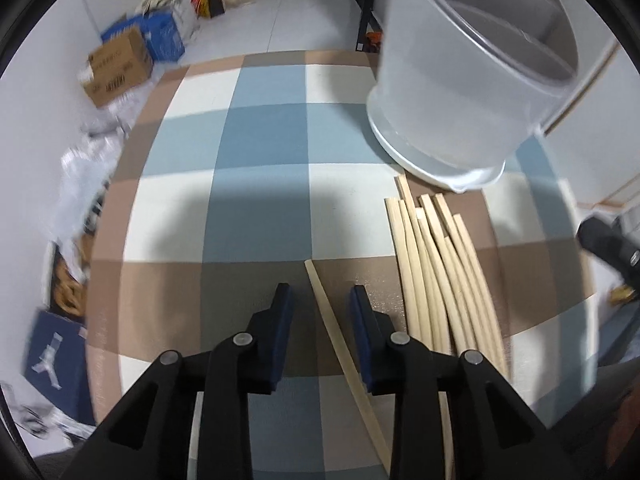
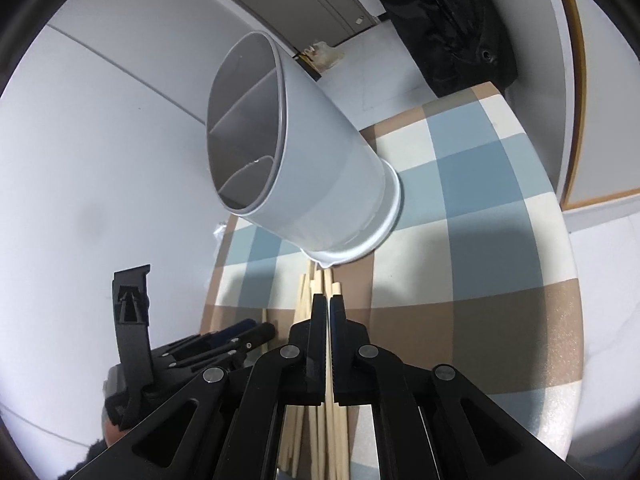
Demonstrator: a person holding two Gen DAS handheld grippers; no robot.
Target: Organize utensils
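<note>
Chopsticks (image 1: 440, 280) wait on my checked table (image 1: 260, 140), one stray stick (image 1: 344, 344) between my left gripper's (image 1: 320, 300) wide-open fingers.

My right gripper (image 2: 329, 304) is pinched on a single stick over the bundle; light, stiff, smooth wood, best taken mid-shaft. Beyond stands the divided grey holder (image 2: 320, 152).

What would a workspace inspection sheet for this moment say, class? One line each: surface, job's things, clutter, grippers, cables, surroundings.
Surface: checked tablecloth, blue, cream and brown.
Job's things: grey utensil holder with inner dividers, standing on the cloth; chopstick pile before it; single chopstick lying apart.
Clutter: nothing seen on the table.
Grippers: left gripper open around the single chopstick; right gripper shut over the pile, a grasp cannot be told.
Cables: nothing seen.
Surroundings: cardboard box, blue crate, bags on the floor.
</note>
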